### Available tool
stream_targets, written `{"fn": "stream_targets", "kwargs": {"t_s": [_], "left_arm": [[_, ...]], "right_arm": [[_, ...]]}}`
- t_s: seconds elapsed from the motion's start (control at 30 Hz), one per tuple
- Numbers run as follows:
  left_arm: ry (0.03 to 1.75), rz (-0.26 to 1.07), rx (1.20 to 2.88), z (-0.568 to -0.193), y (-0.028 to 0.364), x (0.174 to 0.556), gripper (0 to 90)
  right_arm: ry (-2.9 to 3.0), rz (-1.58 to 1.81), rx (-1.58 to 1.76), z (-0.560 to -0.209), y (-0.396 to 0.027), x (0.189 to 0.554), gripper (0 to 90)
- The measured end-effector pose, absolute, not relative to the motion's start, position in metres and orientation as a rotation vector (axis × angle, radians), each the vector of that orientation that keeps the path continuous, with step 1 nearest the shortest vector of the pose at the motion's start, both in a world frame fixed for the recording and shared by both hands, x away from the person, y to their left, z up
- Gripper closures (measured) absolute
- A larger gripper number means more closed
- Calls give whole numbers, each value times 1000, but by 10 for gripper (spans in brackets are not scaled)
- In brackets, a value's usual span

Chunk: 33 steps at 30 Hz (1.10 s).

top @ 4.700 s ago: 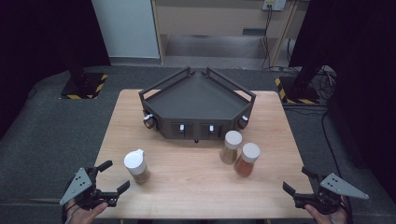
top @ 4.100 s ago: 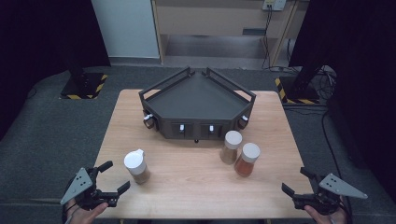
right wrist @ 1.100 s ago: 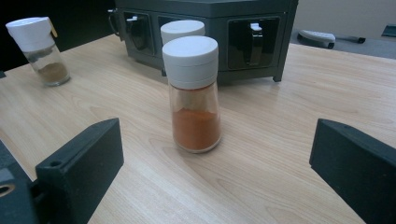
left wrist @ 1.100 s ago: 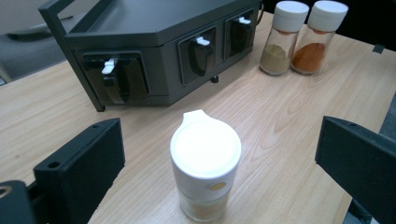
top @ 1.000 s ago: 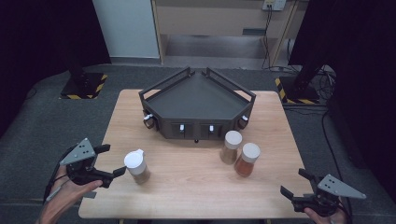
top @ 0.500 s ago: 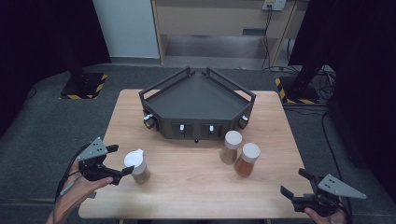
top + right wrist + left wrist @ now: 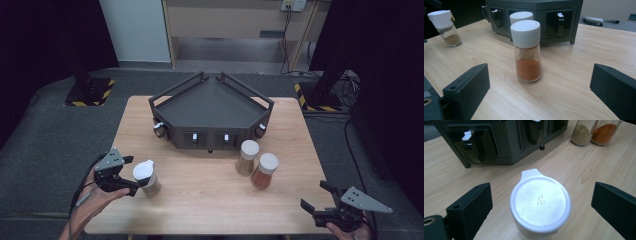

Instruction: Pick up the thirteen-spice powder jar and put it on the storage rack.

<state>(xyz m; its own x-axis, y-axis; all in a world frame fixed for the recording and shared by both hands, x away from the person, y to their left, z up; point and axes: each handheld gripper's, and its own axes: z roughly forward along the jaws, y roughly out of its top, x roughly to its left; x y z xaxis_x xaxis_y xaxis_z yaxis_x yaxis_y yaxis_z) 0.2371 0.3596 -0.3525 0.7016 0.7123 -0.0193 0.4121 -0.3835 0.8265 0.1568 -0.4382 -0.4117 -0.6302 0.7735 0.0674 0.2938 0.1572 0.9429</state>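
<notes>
Left gripper point(image 7: 131, 176): jaws spread wide on either side of the white-lidded spice jar point(image 7: 540, 203), not touching it; they have just been closing a little, with the jar between them.
Left hand point(image 7: 97, 197): grips the gripper from below at the table's near left edge.
Jar in reach: stands upright on the wooden table point(image 7: 210, 200) near its front left corner, with brownish powder at its bottom; its flip-tab lid points toward the rack in the left gripper view.
Right gripper point(image 7: 320, 197): jaws released and wide apart, holding nothing, at the table's near right corner.
Ahead of right gripper: the orange spice jar point(image 7: 526, 51) stands upright between the jaw lines but well beyond their tips.
Behind it: the tan spice jar point(image 7: 248, 157), just beside the orange one and close to the rack's front.
Rack point(image 7: 212, 112): a dark angular rack with railed top, at mid-table toward the far side, with slots in its front face.
</notes>
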Motion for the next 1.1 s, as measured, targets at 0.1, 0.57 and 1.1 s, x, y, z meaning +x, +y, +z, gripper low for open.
{"fn": "stream_targets", "kwargs": {"t_s": [0.1,0.57,1.1], "left_arm": [[861,427,2028,-357,357,240,28],[872,429,2033,-372,348,243,77],[875,466,2014,-385,346,238,243]], "right_arm": [[2007,1478,1013,-412,-438,157,33],[2008,1479,1014,-411,-439,156,33],[2002,1485,1015,-412,-439,156,25]]}}
